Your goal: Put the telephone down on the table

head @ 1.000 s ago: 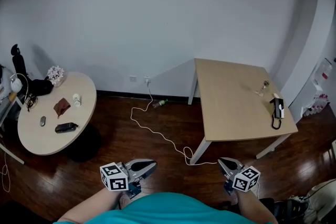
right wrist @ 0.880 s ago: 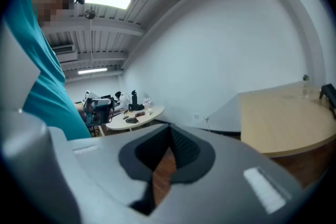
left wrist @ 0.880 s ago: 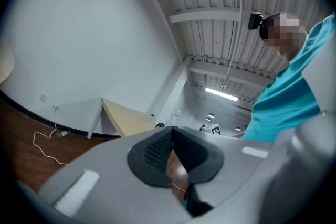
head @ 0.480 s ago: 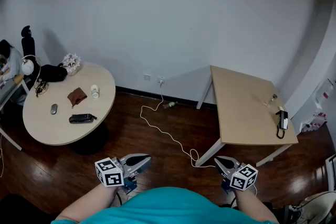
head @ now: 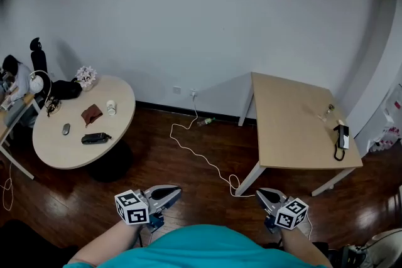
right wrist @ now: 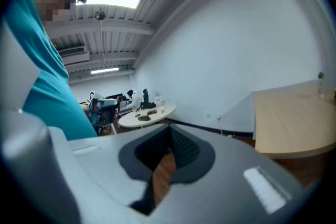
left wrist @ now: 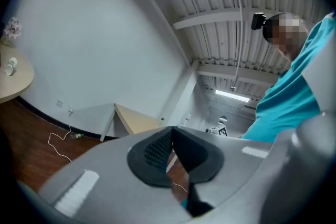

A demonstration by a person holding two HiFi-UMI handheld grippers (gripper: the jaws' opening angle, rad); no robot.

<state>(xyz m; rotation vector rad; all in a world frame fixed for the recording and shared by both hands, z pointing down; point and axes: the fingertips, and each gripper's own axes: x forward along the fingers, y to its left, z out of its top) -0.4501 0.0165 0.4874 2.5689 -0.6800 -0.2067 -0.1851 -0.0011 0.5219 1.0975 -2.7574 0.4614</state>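
Observation:
The black telephone (head: 341, 137), with its coiled cord, lies near the right edge of the rectangular wooden table (head: 289, 135). My left gripper (head: 168, 191) and right gripper (head: 262, 195) hover low over the dark wood floor, close to my body and well short of that table. Both are shut, with nothing between the jaws. In the left gripper view the pads meet at the left gripper (left wrist: 172, 131), with the wooden table (left wrist: 134, 119) far behind. The right gripper (right wrist: 170, 131) shows the same table (right wrist: 294, 113) at its right.
A round table (head: 63, 147) at the left carries a cup (head: 111, 108), a brown pouch (head: 92, 115), a black case (head: 95, 138) and flowers (head: 86, 77). A white cable (head: 201, 157) trails across the floor from a wall socket. A small glass item (head: 327, 111) stands near the telephone.
The head view has swung left, so both tables now sit further right in the picture. Both grippers keep the same shut pose near my body.

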